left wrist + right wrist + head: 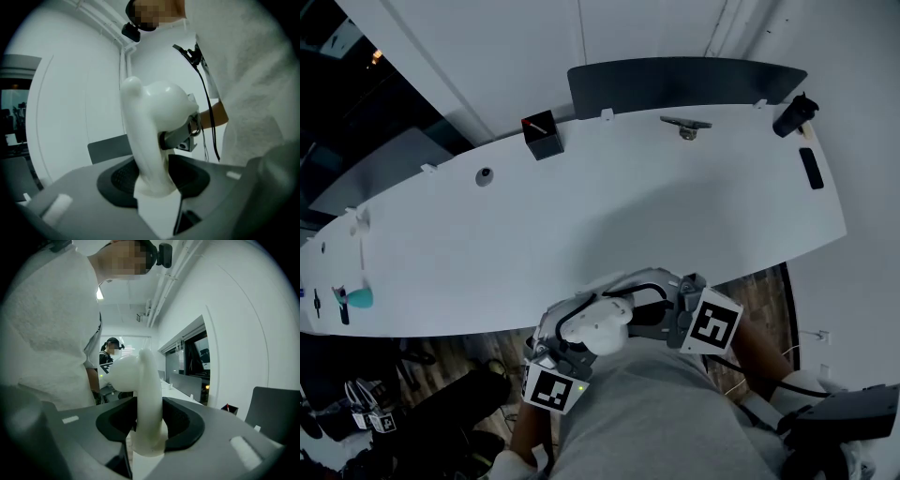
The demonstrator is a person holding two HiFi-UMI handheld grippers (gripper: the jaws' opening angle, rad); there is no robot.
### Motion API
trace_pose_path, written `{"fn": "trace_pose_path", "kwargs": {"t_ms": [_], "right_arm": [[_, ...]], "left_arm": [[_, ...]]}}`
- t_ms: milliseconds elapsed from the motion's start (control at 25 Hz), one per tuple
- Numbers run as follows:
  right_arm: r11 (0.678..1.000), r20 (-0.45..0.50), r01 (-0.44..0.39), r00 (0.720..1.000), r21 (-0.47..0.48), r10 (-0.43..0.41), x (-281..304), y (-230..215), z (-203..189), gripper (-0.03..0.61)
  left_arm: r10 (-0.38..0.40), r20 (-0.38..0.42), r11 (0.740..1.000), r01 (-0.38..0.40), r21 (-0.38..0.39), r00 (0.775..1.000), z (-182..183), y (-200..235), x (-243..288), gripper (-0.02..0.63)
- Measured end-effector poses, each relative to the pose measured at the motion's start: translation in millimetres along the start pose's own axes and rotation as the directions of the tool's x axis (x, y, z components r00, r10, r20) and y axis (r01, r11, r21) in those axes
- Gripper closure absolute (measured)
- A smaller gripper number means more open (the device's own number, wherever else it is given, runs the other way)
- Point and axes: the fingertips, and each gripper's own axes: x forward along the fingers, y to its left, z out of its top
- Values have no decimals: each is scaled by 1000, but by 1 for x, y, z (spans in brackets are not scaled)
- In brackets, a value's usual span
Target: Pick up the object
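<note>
The object is a smooth white curved piece with a rounded bulb [598, 330], held in front of my body at the near edge of the white table [675, 206]. My left gripper [572, 326] comes at it from the lower left and my right gripper [630, 306] from the right. In the left gripper view the white piece [154, 108] rises between the black pads, with the left gripper [152, 176] shut on its stem. The right gripper view shows the same piece [147, 380] upright between the pads, the right gripper [149, 420] closed on it.
On the table's far side are a black box with a red mark [543, 136], a small metal fitting [685, 126], a black tool [794, 114] and a flat black slab [811, 168]. A teal item [360, 297] lies far left. A dark partition [675, 82] backs the table. Another person [110, 352] stands beyond.
</note>
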Motion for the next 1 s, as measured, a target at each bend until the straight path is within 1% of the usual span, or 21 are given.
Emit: {"fn": "trace_pose_path", "kwargs": {"t_ms": [80,200,280,360,440,520,600,760,800,840,880,920,960,1000], "right_arm": [[1000,5,17,1000,8,-17,2,6,3,399],[999,0,38,999,24,-38,2,11,5,390],[997,0,60,998,40,-60,-1,10,6,385],[994,29,96,995,54,-98,-3,6,11,385],[987,111,147,982,64,-154,-5,-1,24,385],[978,180,196,962,68,-205,-5,-8,37,387],[971,202,232,949,65,-240,-4,-11,43,388],[959,191,278,939,62,-284,-2,-12,43,399],[955,189,289,936,62,-295,-3,-13,43,399],[951,188,302,932,64,-309,-4,-13,44,399],[946,187,318,927,67,-324,-6,-15,44,408],[940,185,333,922,68,-340,-9,-16,44,417],[934,184,349,916,69,-356,-11,-18,43,424],[927,184,367,909,70,-374,-14,-19,42,434]], "left_arm": [[-7,18,1000,7,2,1000,1,-1,-7,417],[-9,46,1000,9,-1,999,3,0,-16,420],[2,59,1000,-1,-21,998,3,6,-22,422],[23,68,998,-19,-56,997,2,13,-27,423],[43,74,996,-37,-82,996,2,17,-30,425],[59,73,995,-53,-82,996,2,20,-29,425],[72,76,995,-67,-68,994,3,22,-29,426],[121,78,992,-118,-44,990,3,33,-30,428],[143,82,988,-139,-61,986,2,38,-32,428],[174,89,981,-165,-104,981,1,43,-34,429],[211,96,968,-194,-160,973,0,49,-36,430],[244,99,955,-221,-200,965,0,54,-39,431],[267,98,947,-242,-213,959,-1,58,-40,431],[282,94,943,-258,-208,955,-2,60,-42,433]]}}
